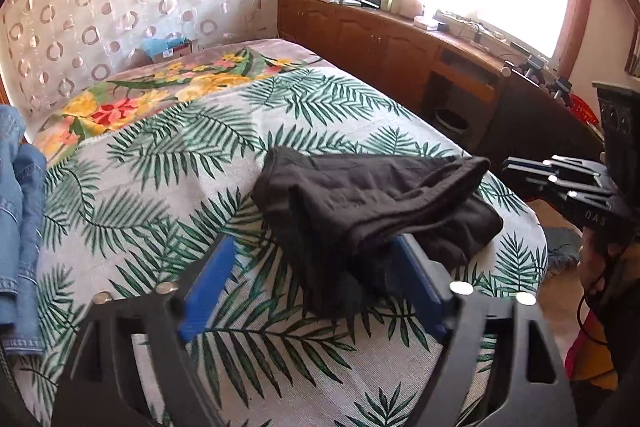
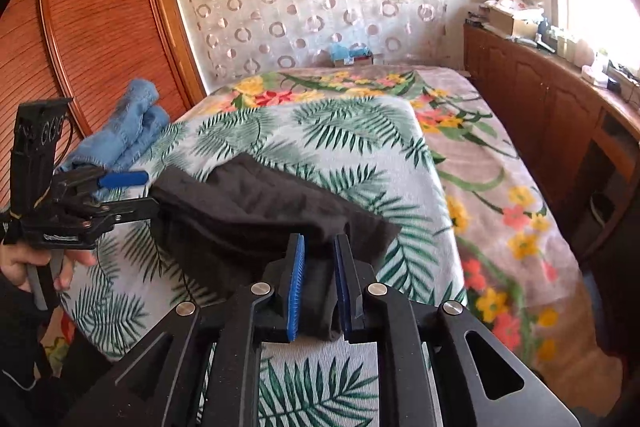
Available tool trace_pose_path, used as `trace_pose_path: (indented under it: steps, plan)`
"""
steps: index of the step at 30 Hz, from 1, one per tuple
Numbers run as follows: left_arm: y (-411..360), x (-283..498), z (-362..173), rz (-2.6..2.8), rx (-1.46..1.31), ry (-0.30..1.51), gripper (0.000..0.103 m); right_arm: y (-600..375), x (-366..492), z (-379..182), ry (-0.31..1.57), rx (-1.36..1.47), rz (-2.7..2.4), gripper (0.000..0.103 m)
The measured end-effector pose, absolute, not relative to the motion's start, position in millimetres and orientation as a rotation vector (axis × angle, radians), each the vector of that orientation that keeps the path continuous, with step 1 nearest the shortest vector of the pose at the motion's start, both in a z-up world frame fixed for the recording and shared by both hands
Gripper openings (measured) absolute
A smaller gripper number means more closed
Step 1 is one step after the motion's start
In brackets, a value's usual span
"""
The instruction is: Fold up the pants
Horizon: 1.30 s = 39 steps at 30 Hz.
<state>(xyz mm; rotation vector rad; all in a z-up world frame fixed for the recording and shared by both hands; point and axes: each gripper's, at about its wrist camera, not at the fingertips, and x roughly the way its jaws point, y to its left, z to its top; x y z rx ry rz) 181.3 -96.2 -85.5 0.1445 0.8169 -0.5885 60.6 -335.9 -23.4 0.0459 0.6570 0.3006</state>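
Note:
Dark grey-black pants (image 1: 372, 207) lie folded in a thick bundle on the palm-leaf bedspread (image 1: 160, 163); they also show in the right wrist view (image 2: 256, 211). My left gripper (image 1: 316, 267) is open, its blue pads (image 1: 208, 291) wide apart at the near edge of the bundle, and it also shows from the side in the right wrist view (image 2: 140, 193). My right gripper (image 2: 319, 267) is shut on the near edge of the pants, with dark cloth between its blue pads (image 2: 297, 287). It also shows at the right in the left wrist view (image 1: 516, 169).
Folded blue jeans (image 1: 20, 211) lie at the bed's left edge, also in the right wrist view (image 2: 128, 131). A floral blanket (image 2: 480, 155) covers the far and right side. A wooden cabinet (image 1: 392, 43) with clutter runs under the window. A wooden wardrobe (image 2: 100, 27) stands left.

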Motion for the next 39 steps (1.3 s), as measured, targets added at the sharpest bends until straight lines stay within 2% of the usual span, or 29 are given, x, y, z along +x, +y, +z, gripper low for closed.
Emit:
trace_pose_path:
  steps: [8, 21, 39]
  plan:
    - [-103.2, 190.6, -104.4, -0.563, 0.180, 0.861, 0.083, -333.6, 71.7, -32.4, 0.709, 0.017, 0.321, 0.027]
    - [-119.7, 233.1, -102.4, -0.530, 0.204, 0.880, 0.083, -325.6, 124.3, -27.4, 0.736, -0.073, 0.261, 0.027]
    - [-118.6, 243.0, -109.0, -0.525, 0.163, 0.884, 0.083, -335.7, 165.9, -40.5, 0.787, 0.024, 0.349, 0.027]
